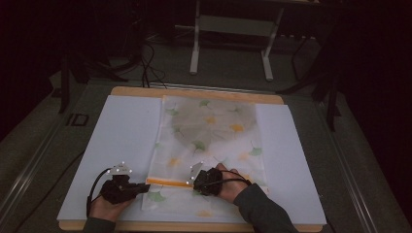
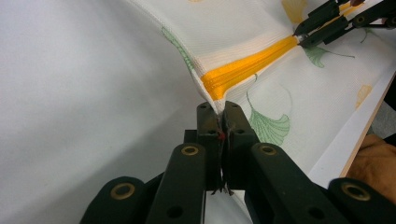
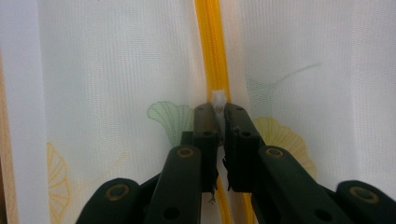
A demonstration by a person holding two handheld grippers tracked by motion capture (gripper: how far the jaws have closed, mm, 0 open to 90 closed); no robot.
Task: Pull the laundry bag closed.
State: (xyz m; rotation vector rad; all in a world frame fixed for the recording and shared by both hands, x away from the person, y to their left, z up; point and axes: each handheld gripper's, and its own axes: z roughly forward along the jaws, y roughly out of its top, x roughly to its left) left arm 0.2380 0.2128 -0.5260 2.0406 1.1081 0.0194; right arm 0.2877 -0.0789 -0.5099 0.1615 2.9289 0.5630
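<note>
A white mesh bag (image 1: pixel 209 145) printed with ginkgo leaves and daisies lies flat on a white board (image 1: pixel 116 141) that covers the wooden worktop (image 1: pixel 194 91), its near end towards the person. An orange zipper (image 1: pixel 167 182) runs across that near end, and the work in hand is on this zipper. The left gripper (image 1: pixel 143 187) has its jaws pressed together on the bag's fabric at the left end of the zipper, right where the orange tape stops; in the left gripper view the cloth is pulled up into a small peak between them, so this hand seems to be anchoring the bag. The right gripper (image 1: pixel 192 180) sits along the zipper line, nearer the bag's middle, with its jaws clamped on the small white zipper pull (image 3: pixel 218 99), which shows just past their tips in the right gripper view. In the high view, the orange band is plain between the two grippers and hard to make out beyond the right one, under the hand. Whether the teeth are meshed or parted on either side I cannot tell from these pictures, so the direction of travel stays uncertain. As I judge it, the slider is part-way along, with the stretch to the bag's right edge left to cover.
</note>
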